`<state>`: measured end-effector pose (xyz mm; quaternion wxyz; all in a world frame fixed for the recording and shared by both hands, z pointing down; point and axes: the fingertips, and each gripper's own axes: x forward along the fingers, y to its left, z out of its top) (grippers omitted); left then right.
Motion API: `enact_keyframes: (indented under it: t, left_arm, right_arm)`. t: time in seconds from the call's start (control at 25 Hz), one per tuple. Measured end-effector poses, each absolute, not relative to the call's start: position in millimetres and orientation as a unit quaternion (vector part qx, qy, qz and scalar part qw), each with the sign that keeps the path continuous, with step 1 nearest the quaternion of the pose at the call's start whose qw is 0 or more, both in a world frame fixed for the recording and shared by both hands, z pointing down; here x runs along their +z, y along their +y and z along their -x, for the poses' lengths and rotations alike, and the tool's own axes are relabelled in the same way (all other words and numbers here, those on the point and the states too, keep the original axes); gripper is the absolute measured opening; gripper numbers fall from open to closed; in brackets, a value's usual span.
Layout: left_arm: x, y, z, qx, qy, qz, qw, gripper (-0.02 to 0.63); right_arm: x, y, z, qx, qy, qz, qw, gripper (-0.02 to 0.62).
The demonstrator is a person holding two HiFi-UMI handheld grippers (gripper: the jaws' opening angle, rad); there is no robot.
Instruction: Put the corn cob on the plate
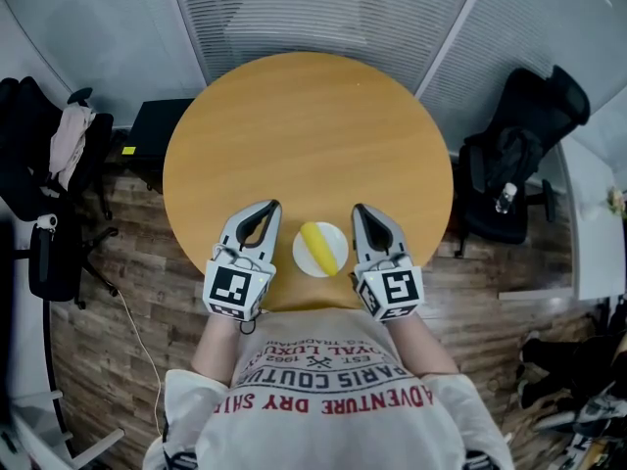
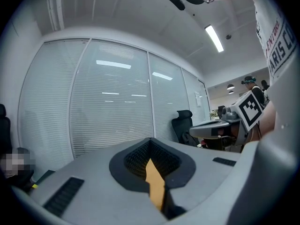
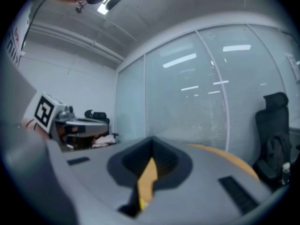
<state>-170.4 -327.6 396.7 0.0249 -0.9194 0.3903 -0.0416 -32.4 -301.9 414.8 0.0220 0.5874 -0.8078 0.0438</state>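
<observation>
Left gripper (image 1: 269, 208) over the near edge of the round wooden table (image 1: 304, 135), jaws pressed together, nothing between them. Just right of it, 1 yellow corn cob (image 1: 317, 247) lies on the small white plate (image 1: 339, 254). Right gripper (image 1: 361, 211) flanks the plate's other side, jaws likewise closed and empty.

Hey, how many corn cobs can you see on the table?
1. The corn cob lies on the white plate by the table's near edge, between the left tool and the right tool.
</observation>
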Motion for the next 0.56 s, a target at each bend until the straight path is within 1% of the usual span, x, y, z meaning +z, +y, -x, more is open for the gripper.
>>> enact_keyframes:
  t: [0.56]
  left_arm:
    - [401.0,-339.7,171.6,-0.038,0.396,0.917,0.007,0.032]
  right_arm:
    - [424.9,-313.2,36.3,0.057,-0.808,-0.584,0.044,0.028]
